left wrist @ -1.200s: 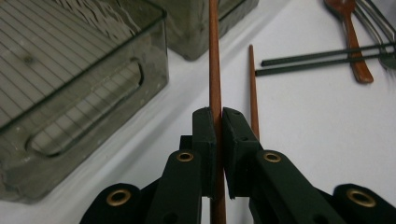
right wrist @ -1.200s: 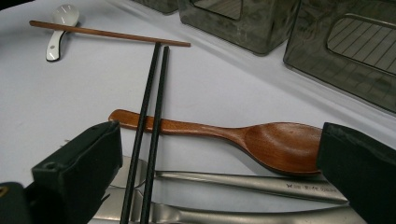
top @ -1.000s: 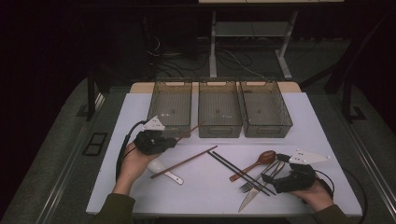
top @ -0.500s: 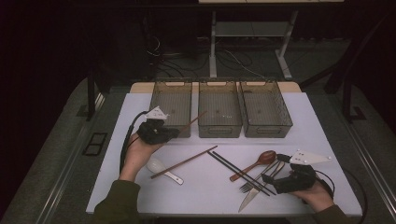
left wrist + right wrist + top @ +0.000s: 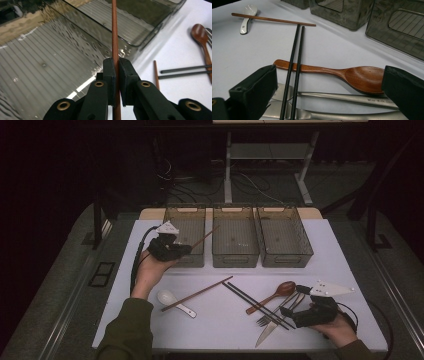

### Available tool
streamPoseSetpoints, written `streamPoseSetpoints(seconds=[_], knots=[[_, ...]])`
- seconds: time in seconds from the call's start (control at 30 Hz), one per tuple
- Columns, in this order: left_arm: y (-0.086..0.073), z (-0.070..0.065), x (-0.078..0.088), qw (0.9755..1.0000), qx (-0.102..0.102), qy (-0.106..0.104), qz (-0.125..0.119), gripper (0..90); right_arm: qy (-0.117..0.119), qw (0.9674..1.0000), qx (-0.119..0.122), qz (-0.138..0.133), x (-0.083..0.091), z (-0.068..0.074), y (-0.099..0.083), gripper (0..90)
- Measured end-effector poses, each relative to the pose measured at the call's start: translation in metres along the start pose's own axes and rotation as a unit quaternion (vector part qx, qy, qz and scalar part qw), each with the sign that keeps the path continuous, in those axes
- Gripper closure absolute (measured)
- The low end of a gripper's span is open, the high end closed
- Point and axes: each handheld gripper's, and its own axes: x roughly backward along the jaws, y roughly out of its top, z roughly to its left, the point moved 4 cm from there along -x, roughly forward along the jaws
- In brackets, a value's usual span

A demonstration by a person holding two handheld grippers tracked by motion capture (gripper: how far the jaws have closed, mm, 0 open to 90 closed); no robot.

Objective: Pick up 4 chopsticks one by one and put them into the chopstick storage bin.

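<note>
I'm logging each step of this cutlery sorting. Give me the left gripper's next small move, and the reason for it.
Probably lower the brown chopstick into the leftmost bin and then open. The left gripper is shut on it, and it hangs over that bin's ribbed floor, tip pointing toward the middle bin. Its twin lies on the table.

white spoon (image 5: 168, 297), black chopsticks (image 5: 257, 304), wooden spoon (image 5: 280, 292), fork (image 5: 272, 313)
</note>
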Motion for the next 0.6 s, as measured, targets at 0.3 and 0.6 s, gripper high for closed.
streamPoseSetpoints(seconds=[0.3,0.6], knots=[[0.02,0.012,-0.004,0.9997,-0.009,0.023,0.004,84.0,-0.003,1.0,-0.001,-0.008,0.001,0.002,0.001,0.9],[0.037,0.031,-0.009,0.9988,-0.006,0.047,-0.012,83.9,-0.006,0.9998,-0.009,-0.016,0.004,0.0,0.002,0.9]])
